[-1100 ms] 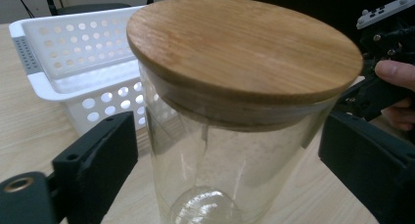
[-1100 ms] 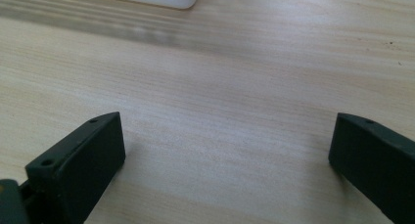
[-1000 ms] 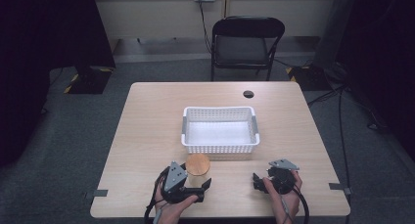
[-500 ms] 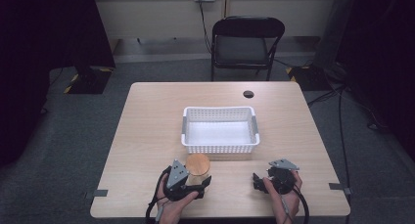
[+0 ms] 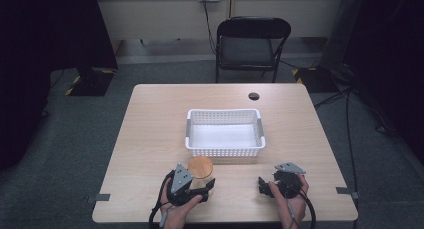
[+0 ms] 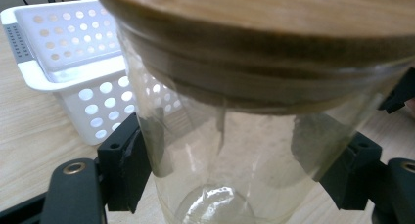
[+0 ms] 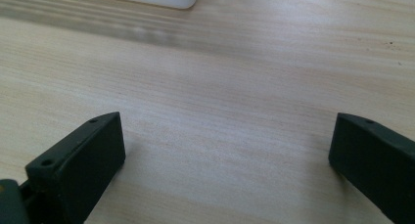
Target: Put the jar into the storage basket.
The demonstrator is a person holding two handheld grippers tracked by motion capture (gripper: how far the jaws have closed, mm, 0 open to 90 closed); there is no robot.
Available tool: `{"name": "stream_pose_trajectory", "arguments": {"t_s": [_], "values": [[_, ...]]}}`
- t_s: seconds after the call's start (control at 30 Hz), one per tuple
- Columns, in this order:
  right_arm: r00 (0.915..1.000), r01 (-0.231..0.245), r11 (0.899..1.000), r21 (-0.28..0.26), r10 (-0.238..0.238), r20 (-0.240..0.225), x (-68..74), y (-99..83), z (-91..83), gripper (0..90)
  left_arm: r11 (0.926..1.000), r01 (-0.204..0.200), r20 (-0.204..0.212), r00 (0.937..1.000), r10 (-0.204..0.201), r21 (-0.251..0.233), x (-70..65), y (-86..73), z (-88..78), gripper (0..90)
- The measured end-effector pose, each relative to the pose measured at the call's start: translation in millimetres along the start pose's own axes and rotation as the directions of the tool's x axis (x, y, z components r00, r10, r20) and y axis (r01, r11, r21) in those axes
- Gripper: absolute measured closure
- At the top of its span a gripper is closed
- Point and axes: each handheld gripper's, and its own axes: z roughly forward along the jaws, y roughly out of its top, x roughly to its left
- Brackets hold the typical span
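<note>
I have the jar (image 6: 230, 150) between the jaws of my left gripper (image 5: 192, 188), near the front edge of the surface (image 5: 150, 139) and just in front of the white basket (image 5: 224, 148). In the left gripper view both pads sit against the clear wall below the lid (image 6: 274, 33), one on each side, so I read the gripper as closed onto the jar's body — though whether the base is resting on the wood or just off it I cannot tell.

The jar is a round, straight-sided cylinder of clear glass or hard plastic (I can't say which from here), and it looks empty. I'd judge it fairly light but rigid, smooth and slippery, and breakable if it is glass. The pads are already where I'd want them: on the straight wall under the rim, not on the lid, which is a thick wooden disc seated in the mouth and might simply lift off.

The basket is stiff moulded plastic, rectangular, its walls punched with round holes and its rim rolled. The surface is pale wood-grain laminate, flat and matte.

My right gripper (image 5: 265, 186) sits well apart at the front right, jaws spread wide over bare wood — holding nothing.
</note>
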Motion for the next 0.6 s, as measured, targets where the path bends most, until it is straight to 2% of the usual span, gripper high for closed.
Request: {"name": "stream_pose_trajectory", "arguments": {"t_s": [0.3,0.6], "values": [[1.0000,0.000,1.000,0.000,0.000,0.000,0.0,0.0,0.0,0.0,0.9998,0.018,-0.008,0.9998,-0.018,-0.003,1.1,2.5,-3.8,25.0],[1.0000,0.000,1.000,0.000,0.000,0.000,0.0,0.0,0.0,0.0,0.9999,-0.008,-0.017,0.9998,0.008,-0.006,3.9,13.5,-6.6,25.1]]}}
